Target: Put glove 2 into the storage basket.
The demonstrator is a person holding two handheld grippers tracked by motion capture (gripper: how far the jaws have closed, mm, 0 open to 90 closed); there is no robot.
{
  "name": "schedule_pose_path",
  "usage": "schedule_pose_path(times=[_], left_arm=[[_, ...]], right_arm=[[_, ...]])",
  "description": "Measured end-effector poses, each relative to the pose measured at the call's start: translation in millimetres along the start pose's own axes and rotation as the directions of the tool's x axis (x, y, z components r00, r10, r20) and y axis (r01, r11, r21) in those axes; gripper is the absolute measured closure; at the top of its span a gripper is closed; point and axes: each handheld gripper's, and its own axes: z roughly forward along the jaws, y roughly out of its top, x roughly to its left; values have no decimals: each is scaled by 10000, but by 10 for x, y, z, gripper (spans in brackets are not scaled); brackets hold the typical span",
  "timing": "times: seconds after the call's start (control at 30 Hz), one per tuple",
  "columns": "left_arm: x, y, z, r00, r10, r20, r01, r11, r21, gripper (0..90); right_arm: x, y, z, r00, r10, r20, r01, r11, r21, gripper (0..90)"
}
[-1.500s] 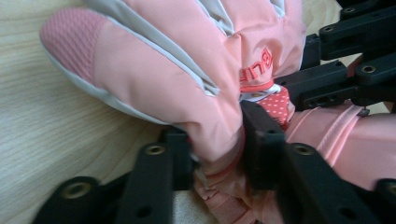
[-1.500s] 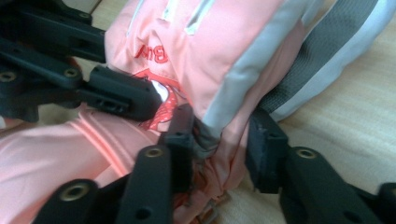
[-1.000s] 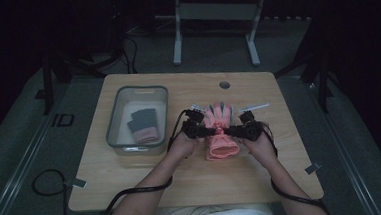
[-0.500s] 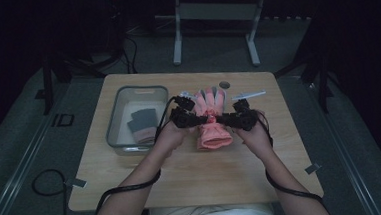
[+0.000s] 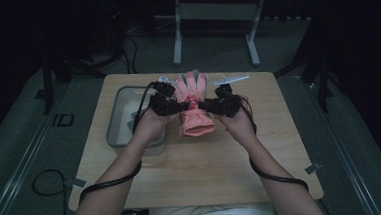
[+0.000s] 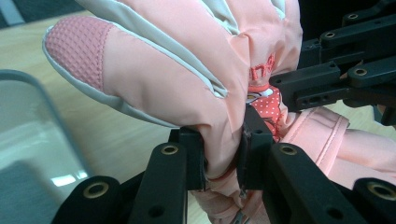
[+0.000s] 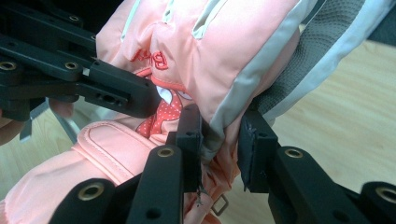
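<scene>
Black left gripper [image 6: 223, 156] showing brass-ringed screws, matching black right gripper [image 7: 219, 149], black cables trailing along bare forearms, white top showing.

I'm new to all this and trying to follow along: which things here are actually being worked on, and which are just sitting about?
In the job:
pink glove, lifted above the table
left gripper, clamped on the glove's edge
right gripper, clamped on its other edge

Lying about:
grey tray at the table's left
wooden table
pale flat strip near the far edge

The glove [image 5: 194, 107] sits between the left hand-held gripper [image 5: 178, 106] and right hand-held gripper [image 5: 206, 105], above the surface [image 5: 192, 172]; a tray [image 5: 117, 123] lies to its left.
</scene>
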Motion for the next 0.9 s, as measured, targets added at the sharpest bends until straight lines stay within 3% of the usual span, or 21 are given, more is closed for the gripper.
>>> schedule_pose_path(times=[0.33,0.57,0.6,0.67,0.9], left_arm=[[251,22,-405,9977,75,-668,-75,10000,12,752],[448,-27,-672,9936,-87,-1123,87,10000,-3,752],[532,-58,-762,9917,-147,-1280,148,9999,0,752],[613,-89,-827,9895,-237,-1423,245,9997,37,752],[930,-245,-914,9814,-415,-1874,490,9982,356,752]], right_arm=[[278,292,219,9986,-234,-475,223,9994,-252,726],[510,462,435,9960,-366,-811,332,9985,-427,726],[537,481,465,9954,-401,-869,364,9984,-434,726],[652,557,603,9933,-500,-1045,454,9979,-458,726],[827,609,1004,9887,-455,-1429,410,9986,-343,727]])
